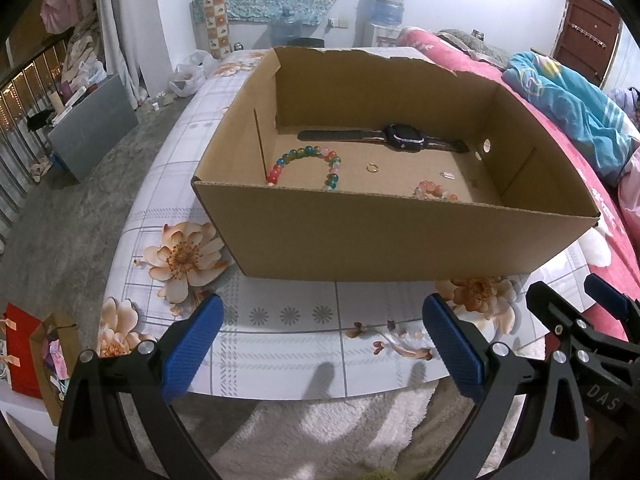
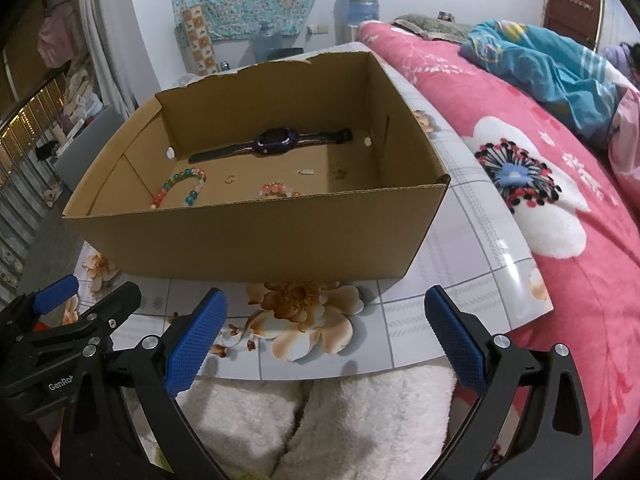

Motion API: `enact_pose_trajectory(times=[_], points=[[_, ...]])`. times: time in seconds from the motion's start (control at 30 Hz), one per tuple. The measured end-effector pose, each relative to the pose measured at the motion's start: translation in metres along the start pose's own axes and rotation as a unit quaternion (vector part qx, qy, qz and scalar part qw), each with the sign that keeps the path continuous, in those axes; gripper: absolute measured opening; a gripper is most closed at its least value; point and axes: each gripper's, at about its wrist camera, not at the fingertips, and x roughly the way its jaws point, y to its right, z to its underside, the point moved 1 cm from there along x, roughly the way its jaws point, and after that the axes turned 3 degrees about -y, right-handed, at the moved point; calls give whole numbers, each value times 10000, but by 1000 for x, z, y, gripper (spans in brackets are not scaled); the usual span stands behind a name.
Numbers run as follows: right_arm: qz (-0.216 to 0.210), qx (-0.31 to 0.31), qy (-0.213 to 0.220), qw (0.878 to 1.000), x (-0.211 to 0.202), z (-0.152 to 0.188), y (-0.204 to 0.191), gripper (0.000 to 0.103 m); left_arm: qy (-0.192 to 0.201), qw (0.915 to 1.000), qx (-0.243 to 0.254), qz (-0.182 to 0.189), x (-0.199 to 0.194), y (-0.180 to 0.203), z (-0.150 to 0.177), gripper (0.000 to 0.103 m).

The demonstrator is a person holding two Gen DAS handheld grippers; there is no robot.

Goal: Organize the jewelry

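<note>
While both the left gripper [image 1: 322, 344] and right gripper [image 2: 326, 338] hover spread and empty before the brown cardboard box [image 1: 400, 232], its floor holds: multicoloured bead bracelet [image 1: 308, 166], light, slippery, pinch across beads; black-strapped watch [image 1: 402, 138], strap pliable.

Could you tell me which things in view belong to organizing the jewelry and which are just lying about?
Part of the job:
cardboard box
watch
multicolored bead bracelet
pink bead bracelet
small gold ring
left gripper and right gripper, both open

Just lying about:
water jugs
pink bedspread
blue blanket
</note>
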Motion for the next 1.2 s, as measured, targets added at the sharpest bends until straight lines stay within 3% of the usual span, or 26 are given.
enact_pose_trajectory(times=[1.2], points=[[45, -33, -18, 10000, 1, -2, 0, 95, -24, 10000, 8, 8, 2, 0, 1, 98]])
